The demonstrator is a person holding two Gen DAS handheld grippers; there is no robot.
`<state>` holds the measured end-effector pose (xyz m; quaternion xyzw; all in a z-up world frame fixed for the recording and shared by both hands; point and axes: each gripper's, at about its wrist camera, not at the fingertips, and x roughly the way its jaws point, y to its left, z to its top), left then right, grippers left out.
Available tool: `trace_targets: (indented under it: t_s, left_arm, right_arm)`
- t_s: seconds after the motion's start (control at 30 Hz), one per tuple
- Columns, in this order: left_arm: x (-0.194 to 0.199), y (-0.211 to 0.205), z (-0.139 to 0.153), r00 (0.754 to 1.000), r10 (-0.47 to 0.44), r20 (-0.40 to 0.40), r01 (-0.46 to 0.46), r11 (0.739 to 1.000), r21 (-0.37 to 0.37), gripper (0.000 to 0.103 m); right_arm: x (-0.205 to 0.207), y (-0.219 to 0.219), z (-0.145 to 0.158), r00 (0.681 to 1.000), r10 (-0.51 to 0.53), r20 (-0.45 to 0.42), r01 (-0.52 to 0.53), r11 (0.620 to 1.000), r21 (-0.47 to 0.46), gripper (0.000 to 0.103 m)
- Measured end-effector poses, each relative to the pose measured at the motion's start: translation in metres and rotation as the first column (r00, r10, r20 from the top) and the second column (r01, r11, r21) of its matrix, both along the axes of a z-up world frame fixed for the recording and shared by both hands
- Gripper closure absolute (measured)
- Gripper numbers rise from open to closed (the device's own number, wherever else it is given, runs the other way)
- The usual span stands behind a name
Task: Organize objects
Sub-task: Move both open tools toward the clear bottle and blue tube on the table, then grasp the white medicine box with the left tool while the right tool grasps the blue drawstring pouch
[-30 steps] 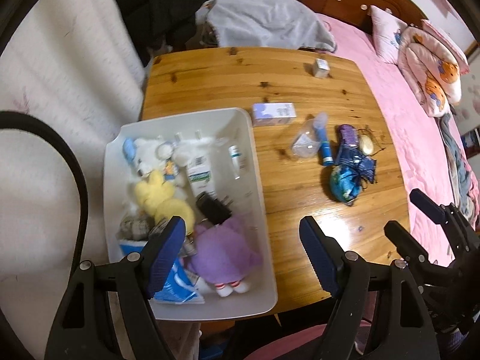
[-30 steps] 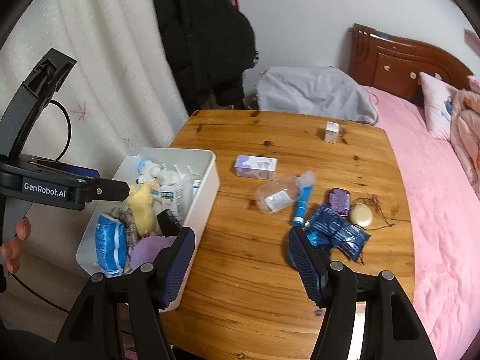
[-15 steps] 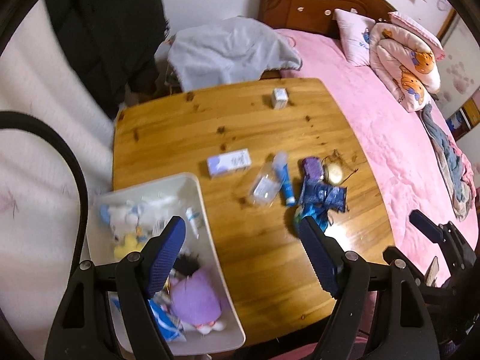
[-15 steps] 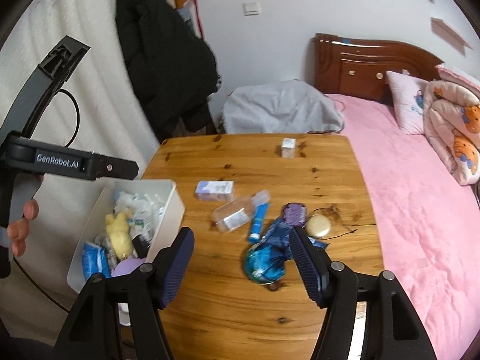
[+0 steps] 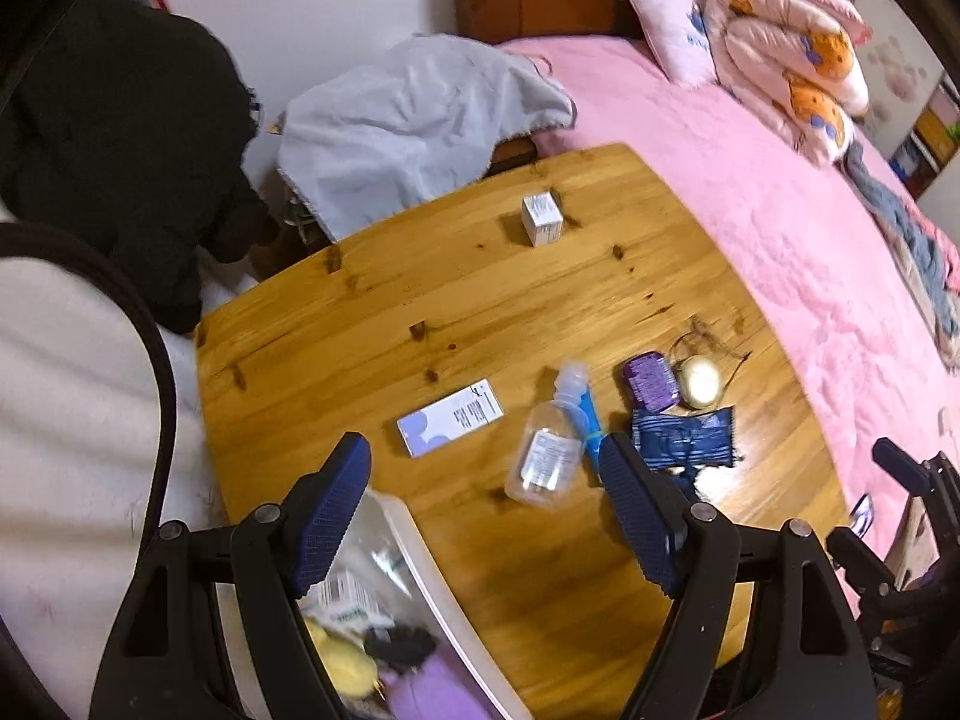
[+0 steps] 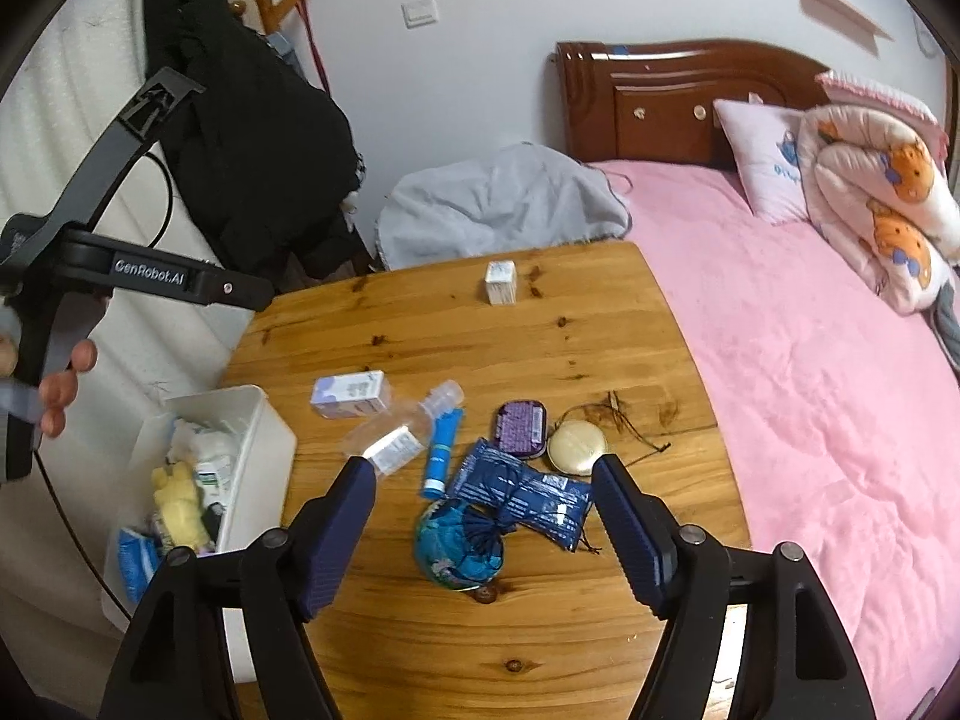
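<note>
On the wooden table (image 6: 456, 330) lie a white-and-lilac box (image 6: 351, 394), a clear bottle (image 6: 402, 435), a blue tube (image 6: 443, 451), a purple tin (image 6: 521, 429), a cream round case (image 6: 577, 447), a dark blue packet (image 6: 522, 492) and a blue-green ball (image 6: 461, 543). A small white box (image 6: 501, 282) stands farther back. The white bin (image 6: 258, 450) at the table's left edge holds soft toys and packets. My right gripper (image 6: 483, 522) hovers open above the ball and packet. My left gripper (image 5: 483, 501) is open above the clear bottle (image 5: 543, 456) and the bin's corner (image 5: 414, 540).
A pink bed (image 6: 810, 360) with pillows runs along the table's right side. A grey cloth (image 6: 498, 204) is draped behind the table, a black coat (image 6: 252, 144) hangs at the left. A hand (image 6: 57, 384) holds the left gripper's handle beside the bin.
Both grippers have pulled up and tilted toward the table's far side. The left view has swung from the bin to the loose items. Both stay open and empty.
</note>
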<state>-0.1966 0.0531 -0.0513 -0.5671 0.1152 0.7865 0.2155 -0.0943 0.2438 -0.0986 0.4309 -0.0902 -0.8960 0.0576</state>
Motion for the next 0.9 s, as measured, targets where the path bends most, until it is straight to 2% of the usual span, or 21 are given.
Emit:
trace_targets:
  t_s: [0.2, 0.37, 0.47, 0.63, 0.8, 0.9]
  left_arm:
    - [-0.024, 0.014, -0.056, 0.991, -0.110, 0.070, 0.118, 0.987, -0.111, 0.022]
    - [-0.027, 0.024, -0.101, 0.968, -0.220, 0.123, 0.241, 0.949, -0.205, 0.022]
    - [-0.028, 0.026, -0.125, 0.960, -0.237, 0.149, 0.270, 0.922, -0.277, 0.022]
    - [-0.034, 0.027, -0.151, 0.951, -0.234, 0.204, 0.287, 0.912, -0.293, 0.022]
    - [-0.034, 0.033, -0.169, 0.936, -0.262, 0.234, 0.331, 0.884, -0.332, 0.022]
    - [-0.037, 0.037, -0.177, 0.932, -0.266, 0.246, 0.340, 0.875, -0.343, 0.022]
  right_arm:
    - [-0.009, -0.005, -0.048, 0.997, 0.013, 0.070, -0.011, 1.000, -0.029, 0.026]
    - [-0.014, -0.012, -0.087, 0.991, 0.040, 0.131, -0.033, 0.998, -0.058, 0.026]
    - [-0.017, -0.019, -0.109, 0.983, 0.065, 0.172, -0.054, 0.996, -0.070, 0.026]
    - [-0.023, -0.025, -0.128, 0.975, 0.095, 0.201, -0.080, 0.993, -0.081, 0.026]
    - [-0.026, -0.031, -0.143, 0.968, 0.120, 0.219, -0.106, 0.991, -0.076, 0.026]
    - [-0.025, -0.034, -0.151, 0.964, 0.130, 0.232, -0.114, 0.990, -0.082, 0.026]
